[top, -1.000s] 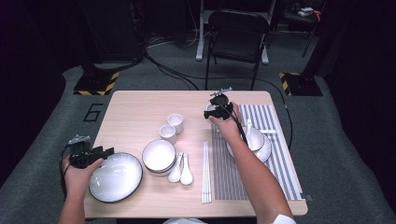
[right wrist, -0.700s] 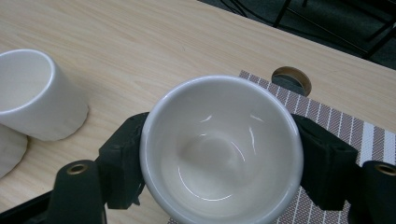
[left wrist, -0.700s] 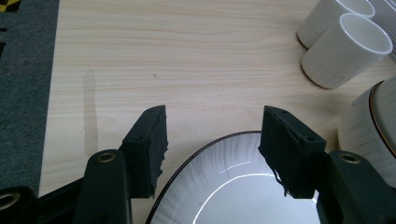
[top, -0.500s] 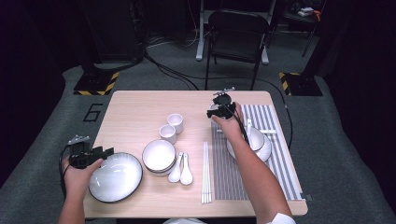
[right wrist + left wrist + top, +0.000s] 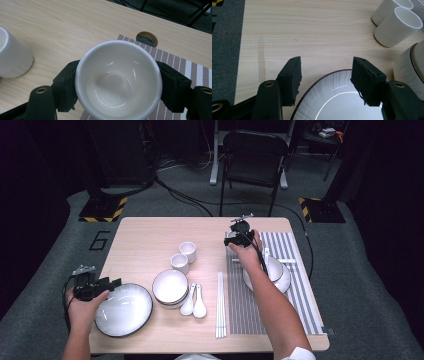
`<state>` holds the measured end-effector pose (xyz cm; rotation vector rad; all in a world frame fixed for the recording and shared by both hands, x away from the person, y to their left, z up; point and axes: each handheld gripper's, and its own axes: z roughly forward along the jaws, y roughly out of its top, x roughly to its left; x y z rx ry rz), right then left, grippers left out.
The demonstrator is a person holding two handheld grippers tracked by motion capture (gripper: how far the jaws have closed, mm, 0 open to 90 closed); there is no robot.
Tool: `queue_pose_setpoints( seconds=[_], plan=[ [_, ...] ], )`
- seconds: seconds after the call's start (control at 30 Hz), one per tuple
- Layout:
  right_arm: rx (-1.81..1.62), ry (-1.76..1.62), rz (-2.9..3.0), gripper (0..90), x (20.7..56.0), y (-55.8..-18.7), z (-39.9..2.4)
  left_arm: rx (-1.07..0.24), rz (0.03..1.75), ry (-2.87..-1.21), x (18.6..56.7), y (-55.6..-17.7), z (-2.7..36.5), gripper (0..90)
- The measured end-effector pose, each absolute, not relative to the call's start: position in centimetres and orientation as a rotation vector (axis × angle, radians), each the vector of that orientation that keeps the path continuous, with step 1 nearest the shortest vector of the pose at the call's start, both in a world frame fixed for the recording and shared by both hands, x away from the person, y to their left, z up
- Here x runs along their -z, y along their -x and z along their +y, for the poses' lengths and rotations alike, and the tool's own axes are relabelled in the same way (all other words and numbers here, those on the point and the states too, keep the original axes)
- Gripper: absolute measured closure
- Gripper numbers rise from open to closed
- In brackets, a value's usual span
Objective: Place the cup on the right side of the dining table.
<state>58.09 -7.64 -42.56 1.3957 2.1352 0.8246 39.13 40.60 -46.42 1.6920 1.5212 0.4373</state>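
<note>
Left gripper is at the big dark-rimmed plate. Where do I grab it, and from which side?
Take the plate by its near-left rim, where the open left gripper already hovers. It lies flat and wide, so only the thin edge fits between the jaws; slide in low from the table's left edge.

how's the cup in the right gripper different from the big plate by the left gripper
The cup is small, deep and plain white; the plate is wide, shallow and dark-rimmed. The cup sits clamped between the right gripper's jaws at the striped mat's corner; the plate lies flat on bare table, and the left gripper only straddles its rim with open jaws. Both are glossy and empty.
</note>
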Motion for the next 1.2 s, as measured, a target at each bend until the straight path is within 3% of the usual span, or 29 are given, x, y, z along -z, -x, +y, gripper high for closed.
queue_pose_setpoints(
  seconds=[1.2],
  plan=[
    [-0.802,-1.448,2.105,26.7,44.2,-58.6,-8.3,-0.431,1.521,-1.699,46.5,-39.1,40.7,41.6]
  ],
)
